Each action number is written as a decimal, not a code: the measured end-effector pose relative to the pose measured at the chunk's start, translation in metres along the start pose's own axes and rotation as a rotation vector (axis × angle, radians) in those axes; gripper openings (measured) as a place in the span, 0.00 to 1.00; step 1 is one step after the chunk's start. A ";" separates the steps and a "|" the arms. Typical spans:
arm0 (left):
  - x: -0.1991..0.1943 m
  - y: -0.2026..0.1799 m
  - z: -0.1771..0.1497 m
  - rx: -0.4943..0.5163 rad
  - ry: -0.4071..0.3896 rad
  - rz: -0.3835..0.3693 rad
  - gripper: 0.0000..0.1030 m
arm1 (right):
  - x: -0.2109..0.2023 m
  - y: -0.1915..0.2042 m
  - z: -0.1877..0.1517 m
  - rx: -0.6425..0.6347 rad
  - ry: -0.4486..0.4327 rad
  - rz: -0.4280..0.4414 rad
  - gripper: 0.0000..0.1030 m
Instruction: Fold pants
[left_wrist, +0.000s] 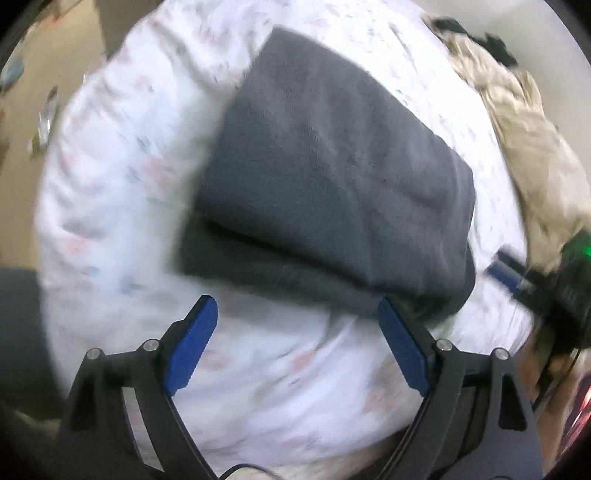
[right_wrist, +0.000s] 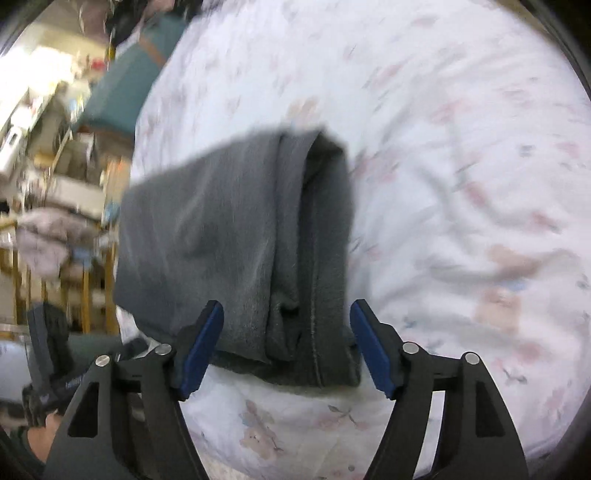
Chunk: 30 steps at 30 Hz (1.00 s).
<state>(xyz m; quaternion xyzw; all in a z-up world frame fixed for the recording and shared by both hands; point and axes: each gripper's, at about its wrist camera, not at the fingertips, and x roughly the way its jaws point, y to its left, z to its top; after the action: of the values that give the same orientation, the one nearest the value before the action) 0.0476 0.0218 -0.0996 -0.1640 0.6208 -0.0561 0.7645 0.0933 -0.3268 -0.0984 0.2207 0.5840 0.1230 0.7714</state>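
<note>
Left gripper (left_wrist: 297, 306): jaws spread wide and empty, blue pads (left_wrist: 192, 347) hanging over the sheet just short of the near edge of the pants.
Right gripper (right_wrist: 286, 314): jaws spread wide, nothing pinched; the near end of the pants lies between the fingertips, but whether the pads (right_wrist: 201, 347) touch it is unclear.
Pants (left_wrist: 325, 173): dark grey, folded into a thick rectangular bundle, lying flat on the sheet. In the left wrist view the long axis runs from the near lower right up and away to the upper left, with a layered fold edge along the near side. In the right wrist view (right_wrist: 236, 236) the bundle runs straight away from the gripper, a stitched seam along its right side.
Sheet (left_wrist: 110, 192): white with a faint floral print, rumpled, under and around the pants.
Beige garment (left_wrist: 532, 147): crumpled, well apart from the pants at the far right.
Far background: blurred shelves (right_wrist: 55, 166) beyond the bed edge.
</note>
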 end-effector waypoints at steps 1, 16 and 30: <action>-0.012 0.005 0.001 0.024 -0.027 0.024 0.84 | -0.013 -0.005 -0.003 0.030 -0.058 -0.004 0.76; -0.044 0.070 0.037 -0.122 -0.230 0.014 0.83 | -0.035 -0.032 -0.012 0.266 -0.203 0.083 0.81; 0.023 0.043 0.056 -0.091 -0.076 0.014 0.66 | 0.052 0.012 -0.015 0.041 0.097 -0.029 0.63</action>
<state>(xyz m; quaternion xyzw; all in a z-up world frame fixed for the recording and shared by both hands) 0.1014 0.0661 -0.1250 -0.1962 0.5942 -0.0165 0.7798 0.0946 -0.2905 -0.1399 0.2217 0.6263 0.1104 0.7392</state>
